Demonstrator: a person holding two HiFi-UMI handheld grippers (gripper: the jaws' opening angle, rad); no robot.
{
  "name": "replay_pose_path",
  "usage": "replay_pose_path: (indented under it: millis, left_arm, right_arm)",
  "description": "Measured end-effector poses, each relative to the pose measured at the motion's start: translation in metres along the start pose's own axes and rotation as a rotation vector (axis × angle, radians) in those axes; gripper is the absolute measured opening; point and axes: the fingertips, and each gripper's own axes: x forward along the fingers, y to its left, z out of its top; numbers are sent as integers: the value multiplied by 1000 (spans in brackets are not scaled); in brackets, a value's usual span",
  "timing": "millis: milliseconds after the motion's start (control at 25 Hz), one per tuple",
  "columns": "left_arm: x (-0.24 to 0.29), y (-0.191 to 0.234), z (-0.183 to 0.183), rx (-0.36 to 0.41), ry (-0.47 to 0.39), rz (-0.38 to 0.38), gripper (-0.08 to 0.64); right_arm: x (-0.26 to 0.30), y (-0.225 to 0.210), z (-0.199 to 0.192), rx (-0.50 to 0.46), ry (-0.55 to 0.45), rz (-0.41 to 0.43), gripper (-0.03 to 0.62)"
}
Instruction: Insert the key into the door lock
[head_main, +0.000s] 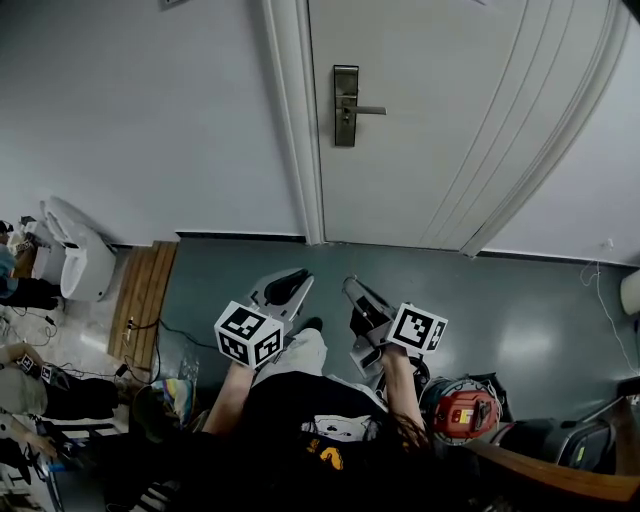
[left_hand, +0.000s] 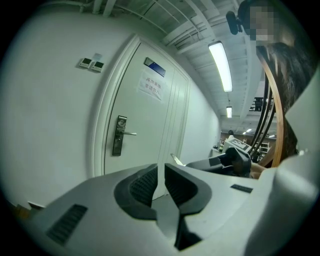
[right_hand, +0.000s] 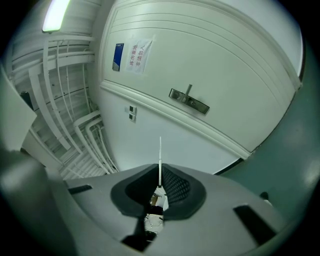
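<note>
A white door (head_main: 470, 120) stands shut ahead, with a metal lock plate and lever handle (head_main: 346, 106) near its left edge. The lock plate also shows in the left gripper view (left_hand: 119, 135) and, tilted, in the right gripper view (right_hand: 189, 101). My right gripper (head_main: 358, 297) is shut on a thin metal key (right_hand: 160, 152), whose blade sticks out past the jaws toward the wall beside the door. My left gripper (head_main: 291, 287) is shut with nothing between its jaws (left_hand: 161, 172). Both grippers hang low over the floor, well short of the door. The key tip (left_hand: 176, 159) shows in the left gripper view.
A white appliance (head_main: 76, 262) and a wooden board (head_main: 142, 298) lie at the left by the wall. A red device (head_main: 463, 411) and cables sit at the lower right. A paper notice (left_hand: 151, 85) hangs on the door. Grey-green floor (head_main: 520, 310) runs to the door.
</note>
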Motion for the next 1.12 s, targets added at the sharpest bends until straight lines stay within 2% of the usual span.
replay_pose_path:
  millis: [200,440,760,1120]
  left_arm:
    - [7,13,-6,-7,16,15,47]
    - [20,48,-3,-35,8,26,46]
    - [56,122,-1,-51,35,18,46]
    - [96,196,13,-85,40,-30,46]
  right_arm:
    - [12,-12,6,11,14,-13,21]
    - [46,-24,16,17,38,-26,21]
    - [115,-48,43,26,63,-78,21]
    - [184,-66,76,37,61,-141,21]
